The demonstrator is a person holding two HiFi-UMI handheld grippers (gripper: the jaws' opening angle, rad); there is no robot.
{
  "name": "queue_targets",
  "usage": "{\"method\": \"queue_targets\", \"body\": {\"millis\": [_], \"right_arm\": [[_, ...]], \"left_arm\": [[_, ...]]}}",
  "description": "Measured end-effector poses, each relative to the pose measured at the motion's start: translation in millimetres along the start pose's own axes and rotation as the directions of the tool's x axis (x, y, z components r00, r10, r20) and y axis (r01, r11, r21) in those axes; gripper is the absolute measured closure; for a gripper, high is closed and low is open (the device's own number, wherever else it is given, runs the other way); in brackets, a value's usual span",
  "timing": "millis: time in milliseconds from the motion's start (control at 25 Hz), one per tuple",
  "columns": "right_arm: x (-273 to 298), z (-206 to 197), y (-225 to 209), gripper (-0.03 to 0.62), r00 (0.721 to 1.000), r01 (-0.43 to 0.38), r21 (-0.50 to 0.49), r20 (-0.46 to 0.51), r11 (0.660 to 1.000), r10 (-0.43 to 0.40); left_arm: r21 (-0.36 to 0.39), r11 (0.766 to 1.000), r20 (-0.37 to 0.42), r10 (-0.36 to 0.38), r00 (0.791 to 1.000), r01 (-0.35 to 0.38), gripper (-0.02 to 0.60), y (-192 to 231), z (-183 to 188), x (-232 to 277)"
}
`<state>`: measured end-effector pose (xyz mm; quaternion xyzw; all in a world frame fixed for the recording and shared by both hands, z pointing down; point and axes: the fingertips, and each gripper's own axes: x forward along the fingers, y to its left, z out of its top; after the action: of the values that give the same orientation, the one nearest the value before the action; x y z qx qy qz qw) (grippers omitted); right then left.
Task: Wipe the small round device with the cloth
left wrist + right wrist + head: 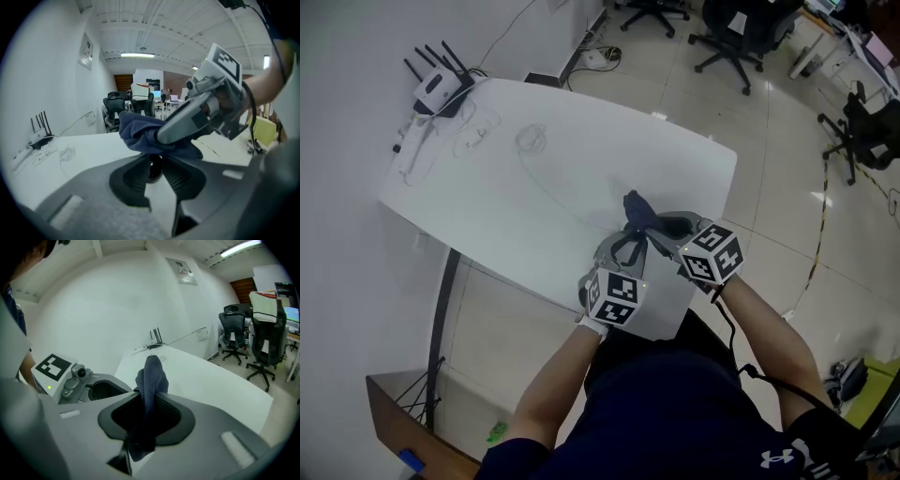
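Left gripper point(156, 165): jaws drawn in on the small round device point(154, 168), a dark rounded body pinched between the ribbed pads. Whether it hangs clear of the table point(534, 178) or rests on it cannot be told. Clamping it this way presumably stops it sliding and leaves its upper face open to the wipe.

Right gripper point(149, 399): jaws pressed together on a fold of the cloth point(151, 376) (dark blue, knitted texture). Its free end stands out beyond the fingertips, probably so that it serves as a pad.

In the left gripper view the bunched cloth lies on top of the device, with the right gripper crossing above it at a slant. Contact appears to be made, so the wipe is judged under way.

In the head view the two grippers meet over the table's near edge, toward its right corner, directly in front of the person.

At the far left corner are a white router point(439, 89) and loose cables point(473, 131), well apart from the work.
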<state>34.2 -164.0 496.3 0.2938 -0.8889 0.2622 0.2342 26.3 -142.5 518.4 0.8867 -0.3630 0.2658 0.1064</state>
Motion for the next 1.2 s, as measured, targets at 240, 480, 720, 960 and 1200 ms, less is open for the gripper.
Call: {"method": "queue_targets", "body": {"millis": [240,480,720,960,1200], "right_arm": [[10,-2,-9,0.507,0.995,-0.095,-0.059,-0.02,0.994,0.094],[16,-4,-43,0.507,0.985,-0.173,0.047,-0.013,0.984,0.174],[43,-25,-60,0.507,0.961,-0.252,0.197,-0.065,0.947,0.269],[65,-70,-76,0.507,0.94,-0.203,0.216,-0.231,0.955,0.252],[66,-65,-80,0.507,0.943,-0.165,0.141,-0.266,0.976,0.198]], "left_arm": [[-0.022,0.999,-0.04,0.045,0.998,-0.046,0.5,-2,-4,3],[-0.033,0.996,-0.08,0.082,0.993,-0.085,0.5,-5,-6,10],[-0.066,0.991,-0.074,0.112,0.991,-0.117,0.5,4,-11,6],[-0.091,0.989,-0.022,0.116,0.993,-0.118,0.511,5,-8,6],[-0.128,0.987,-0.007,0.095,0.995,-0.095,0.511,7,-9,6]]}}
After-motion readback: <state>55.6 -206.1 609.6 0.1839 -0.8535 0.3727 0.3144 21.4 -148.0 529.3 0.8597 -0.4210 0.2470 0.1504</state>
